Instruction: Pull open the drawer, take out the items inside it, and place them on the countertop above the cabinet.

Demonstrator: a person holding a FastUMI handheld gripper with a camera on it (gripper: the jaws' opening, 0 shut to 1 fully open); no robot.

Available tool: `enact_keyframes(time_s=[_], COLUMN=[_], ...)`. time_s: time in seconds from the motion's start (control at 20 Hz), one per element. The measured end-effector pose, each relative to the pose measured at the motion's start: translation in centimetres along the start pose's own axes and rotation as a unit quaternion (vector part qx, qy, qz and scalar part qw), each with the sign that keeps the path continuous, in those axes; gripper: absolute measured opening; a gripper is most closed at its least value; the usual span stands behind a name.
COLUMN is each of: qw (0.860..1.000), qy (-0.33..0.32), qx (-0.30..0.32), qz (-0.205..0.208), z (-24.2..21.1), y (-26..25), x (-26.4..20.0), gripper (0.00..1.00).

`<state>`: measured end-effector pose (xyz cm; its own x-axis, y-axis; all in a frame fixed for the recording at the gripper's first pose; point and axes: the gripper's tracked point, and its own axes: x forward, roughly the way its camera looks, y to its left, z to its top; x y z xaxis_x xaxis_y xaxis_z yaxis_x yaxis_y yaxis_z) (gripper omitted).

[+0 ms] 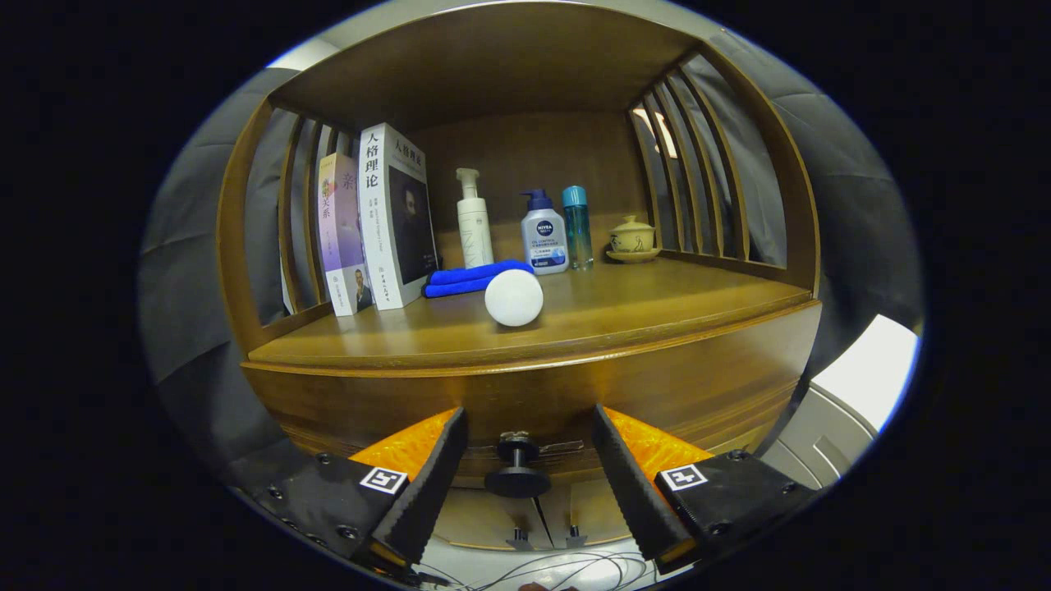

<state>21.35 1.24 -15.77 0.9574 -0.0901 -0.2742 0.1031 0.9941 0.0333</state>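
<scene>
Gripper view: gripper (525, 492) jaws spread either side of the drawer knob (516, 474), not pinching. Drawer (525, 402) looks shut, probably. White ball (514, 298) near the worktop (657, 316) front edge.

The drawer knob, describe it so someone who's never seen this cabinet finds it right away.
Below the wooden countertop, on the drawer front, the dark round drawer knob sits between the open gripper fingers, untouched. It's the only knob there.
</scene>
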Motion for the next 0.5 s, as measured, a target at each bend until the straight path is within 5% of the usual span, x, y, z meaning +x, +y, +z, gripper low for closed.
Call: enact_keyframes(time_s=[0.5], qw=[0.998], qy=[-0.059], qx=[-0.021], qz=[0.002], z=[3.1], y=[-0.5], x=[-10.3], gripper=[0.98])
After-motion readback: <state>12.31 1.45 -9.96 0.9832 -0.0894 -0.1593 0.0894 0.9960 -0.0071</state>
